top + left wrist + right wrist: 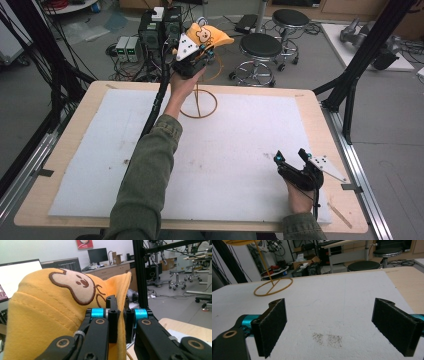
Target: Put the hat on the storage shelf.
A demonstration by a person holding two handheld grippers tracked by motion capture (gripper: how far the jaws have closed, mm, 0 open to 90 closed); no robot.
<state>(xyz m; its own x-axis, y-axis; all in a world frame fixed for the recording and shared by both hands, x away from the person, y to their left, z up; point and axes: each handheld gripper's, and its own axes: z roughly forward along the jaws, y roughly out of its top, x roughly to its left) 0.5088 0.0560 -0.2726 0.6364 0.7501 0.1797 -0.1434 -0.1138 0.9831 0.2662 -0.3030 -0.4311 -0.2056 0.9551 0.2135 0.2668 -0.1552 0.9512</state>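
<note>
Yellow fabric cap [210, 35] with an embroidered bear face hangs above the yellow wire stand [199, 104], pinched at its edge by the left tool [120, 322]. Soft, light cloth likely sags; grip the stitched edge. Right tool [294, 162], near the stand, rests with jaws apart.

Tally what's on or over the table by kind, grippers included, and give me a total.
Grippers: 2, the left gripper and the right gripper
Yellow caps: 1, the cap clamped in the left gripper
Yellow wire stands: 1, the stand on the white mat
White mats: 1, the mat
Total: 5
</note>
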